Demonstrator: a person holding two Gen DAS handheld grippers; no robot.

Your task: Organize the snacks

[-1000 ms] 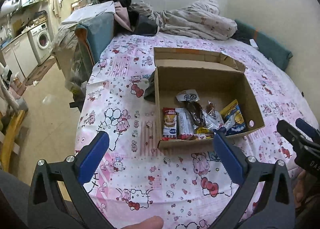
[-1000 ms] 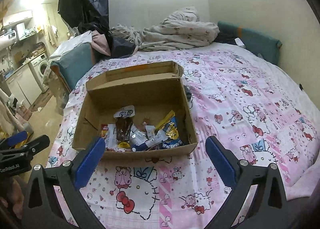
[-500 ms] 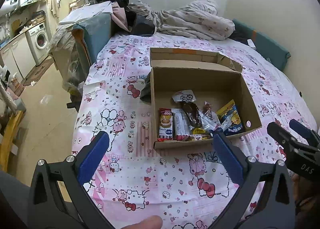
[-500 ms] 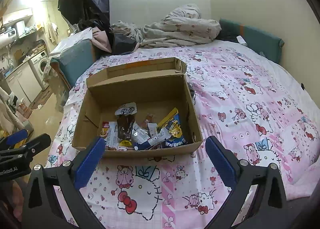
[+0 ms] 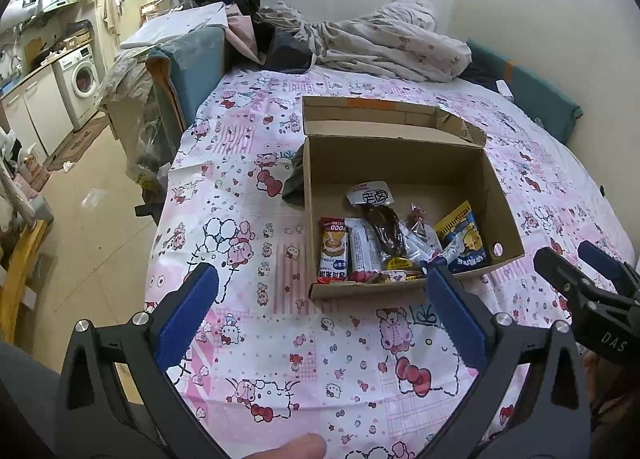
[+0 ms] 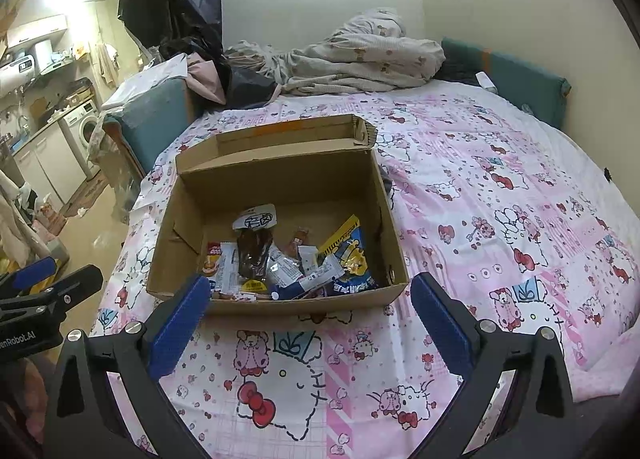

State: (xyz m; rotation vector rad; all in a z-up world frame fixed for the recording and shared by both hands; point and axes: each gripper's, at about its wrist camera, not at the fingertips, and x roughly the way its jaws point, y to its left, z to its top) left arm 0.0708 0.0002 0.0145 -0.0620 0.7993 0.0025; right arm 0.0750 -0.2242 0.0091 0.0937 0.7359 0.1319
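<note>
An open cardboard box (image 5: pixel 400 155) (image 6: pixel 280 179) rests on a pink cartoon-print bedspread (image 5: pixel 256 187). Several snack packets lie against its near wall: a red and white bar (image 5: pixel 333 249), a dark brown packet with a white label (image 5: pixel 380 225) (image 6: pixel 254 249), and a blue and yellow bag (image 5: pixel 464 237) (image 6: pixel 350 257). My left gripper (image 5: pixel 320 293) hovers open in front of the box with nothing between its fingers. My right gripper (image 6: pixel 310 297) hovers open before the box's near wall, also holding nothing. Each gripper shows at the edge of the other's view.
A crumpled quilt (image 5: pixel 384 43) and dark clothes are piled at the far end of the bed. A teal cushion (image 5: pixel 532 95) lines the right wall. Left of the bed the floor drops away toward a washing machine (image 5: pixel 82 79) and cabinets. A dark cloth (image 5: pixel 294 179) lies by the box's left side.
Both grippers have drifted slightly; the box sits a little nearer and further left in the left wrist view. The snacks have not moved.
</note>
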